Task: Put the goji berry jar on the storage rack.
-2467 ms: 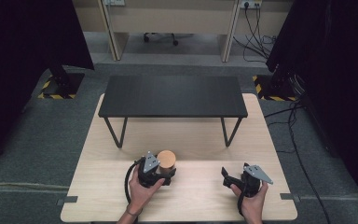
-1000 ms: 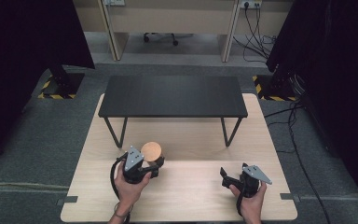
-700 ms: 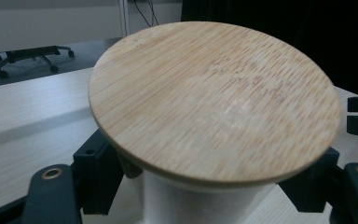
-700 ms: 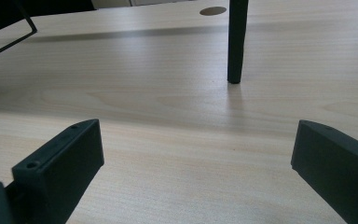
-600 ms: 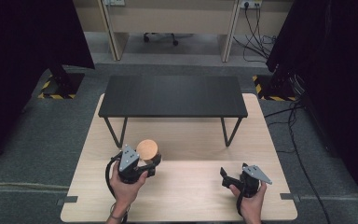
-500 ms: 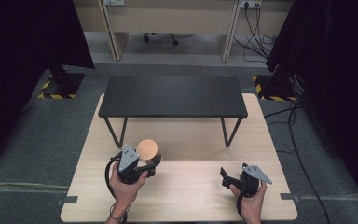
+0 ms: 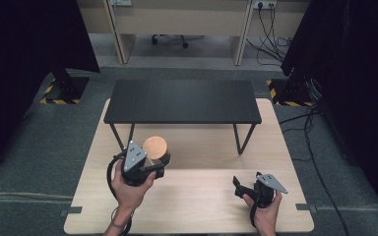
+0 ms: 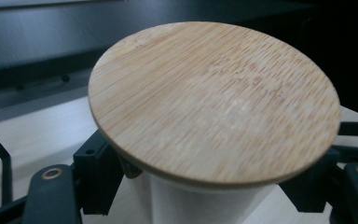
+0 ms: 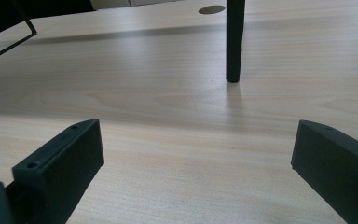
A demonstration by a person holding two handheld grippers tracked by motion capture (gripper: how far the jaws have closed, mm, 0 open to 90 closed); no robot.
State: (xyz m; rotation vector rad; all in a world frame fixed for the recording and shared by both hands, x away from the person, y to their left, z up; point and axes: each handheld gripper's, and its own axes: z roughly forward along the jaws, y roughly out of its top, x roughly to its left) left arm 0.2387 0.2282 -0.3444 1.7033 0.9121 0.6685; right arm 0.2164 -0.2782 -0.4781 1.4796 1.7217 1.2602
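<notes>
Now pinching a white jar (image 8: 200, 205) with a round bamboo lid (image 7: 155, 146), left gripper (image 7: 150, 164) up off the wooden table (image 7: 197, 206), jaws clamped on the jar's white wall just under the lid rim. Compared with 2.5 s ago: jar and gripper gone from about 6 o'clock of the black bench (image 7: 182, 101) toward 7 o'clock, closer to the bench's left legs, and looking larger in the high view, so higher. Against the frame one second back: lid farther up the picture, nearer the bench edge; grip unchanged, same pinch on the jar throughout. Seen along the left gripper's jaws: lid tilted a little, dark bench edge beyond it at 12 o'clock, pale tabletop below.

Right gripper (image 7: 246, 189) unmoved through all frames, at 5 o'clock of the bench, low over the table, jaws spread wide around bare wood. Ahead of it at 12 o'clock, one black bench leg (image 9: 234, 42).
</notes>
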